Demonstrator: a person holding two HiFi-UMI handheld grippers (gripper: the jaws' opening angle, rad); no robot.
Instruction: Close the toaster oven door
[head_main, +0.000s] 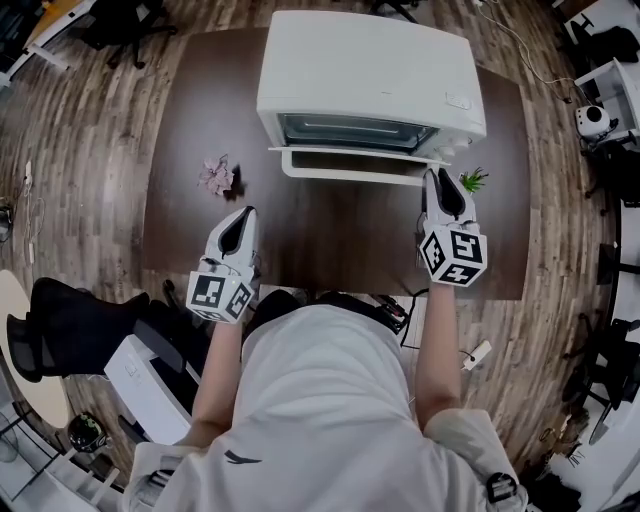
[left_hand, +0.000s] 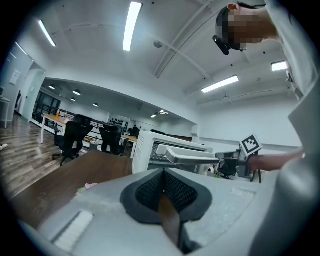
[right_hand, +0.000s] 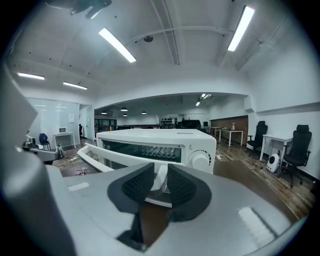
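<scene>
- In the head view, the right claw covers the right end of the handle. How far the door stands ajar is hard to judge from above.
- The right claw is about half open, with the handle's curved end between its pads, which appear to press on it.
- The left claw is closed on nothing, over the surface and apart from the oven.
- The toaster oven sits at the surface's far middle, its long axis running left to right and its front facing the person. The handle runs parallel to that front.
</scene>
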